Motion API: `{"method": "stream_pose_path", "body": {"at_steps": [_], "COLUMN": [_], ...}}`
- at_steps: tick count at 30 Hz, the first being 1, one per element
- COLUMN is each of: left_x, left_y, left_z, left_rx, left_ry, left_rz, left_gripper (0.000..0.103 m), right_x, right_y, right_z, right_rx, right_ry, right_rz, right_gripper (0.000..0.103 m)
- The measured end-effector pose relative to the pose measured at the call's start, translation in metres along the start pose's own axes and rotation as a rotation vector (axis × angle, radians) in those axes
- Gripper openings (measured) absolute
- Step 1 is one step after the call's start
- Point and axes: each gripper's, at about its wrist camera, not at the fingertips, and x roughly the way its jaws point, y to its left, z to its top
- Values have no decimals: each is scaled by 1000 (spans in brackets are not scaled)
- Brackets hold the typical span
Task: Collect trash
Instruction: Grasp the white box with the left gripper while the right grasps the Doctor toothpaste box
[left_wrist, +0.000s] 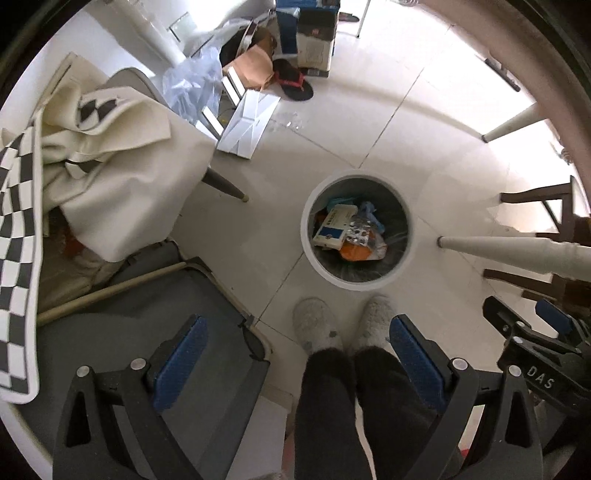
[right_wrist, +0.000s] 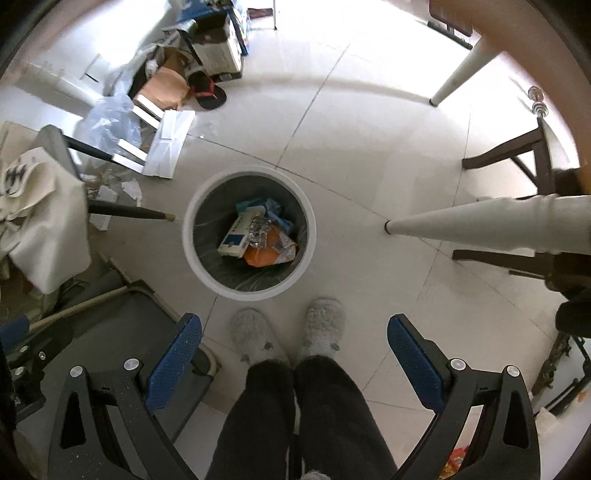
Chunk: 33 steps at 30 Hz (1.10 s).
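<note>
A round white trash bin (left_wrist: 309, 246) with a dark liner stands on the tiled floor. It holds a white and blue box (left_wrist: 334, 226), a blister pack (left_wrist: 359, 232) and an orange wrapper (left_wrist: 354, 253). It also shows in the right wrist view (right_wrist: 192, 254). My left gripper (left_wrist: 297, 356) is open and empty, high above the floor, nearer than the bin. My right gripper (right_wrist: 295, 356) is open and empty, also above the floor in front of the bin. The right gripper shows at the right edge of the left wrist view (left_wrist: 535, 332).
The person's grey slippers (left_wrist: 317, 328) stand just in front of the bin. A grey chair (left_wrist: 147, 332) with a cream bag (left_wrist: 122, 177) is at left. Cardboard boxes (left_wrist: 306, 33), plastic bags (left_wrist: 192, 85) and a black sandal (left_wrist: 293, 83) lie beyond. White table legs (left_wrist: 517, 251) and a dark wooden chair (left_wrist: 554, 206) are at right.
</note>
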Motion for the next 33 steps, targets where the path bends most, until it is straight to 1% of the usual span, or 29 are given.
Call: {"method": "stream_pose_path", "body": {"at_steps": [6, 11, 15, 18, 21, 24, 25, 26, 27, 28, 29, 30, 33], "left_x": [-76, -140, -179, -203, -224, -240, -245, -248, -250, -251, -253, -254, -253], "left_y": [6, 8, -1, -16, -43, -75, -88, -92, -105, -113, -124, -138, -164], "left_z": [-14, -19, -6, 16, 49, 89, 107, 117, 140, 151, 169, 195, 248], "left_rx": [6, 17, 28, 14, 23, 40, 39, 35, 22, 15, 3, -13, -50], "left_ry": [-29, -86, -154, -194, -259, -298, -306, -308, -309, -308, -308, -308, -282], "left_rz": [-2, 31, 48, 17, 21, 24, 19, 17, 13, 12, 17, 31, 47], "left_gripper": [101, 101, 101, 101, 101, 103, 103, 103, 103, 103, 103, 103, 103], "right_x": [-86, -153, -198, -224, -243, -255, -260, -262, -265, -267, -269, -269, -264], "right_y": [0, -3, -10, -25, -47, -72, -85, -92, -104, -115, -129, -139, -164], "right_z": [-10, -16, -8, 10, 47, 97, 120, 139, 158, 179, 205, 229, 304], "right_rx": [10, 31, 76, 126, 133, 98, 85, 71, 59, 49, 27, 6, -65], "right_ry": [-29, -47, -74, -79, -74, -63, -65, -66, -70, -75, -74, -73, -54], "right_rz": [12, 43, 83, 108, 108, 65, 41, 23, 4, -15, -36, -57, -129], "right_gripper": [102, 102, 102, 102, 102, 102, 102, 102, 102, 102, 102, 102, 102]}}
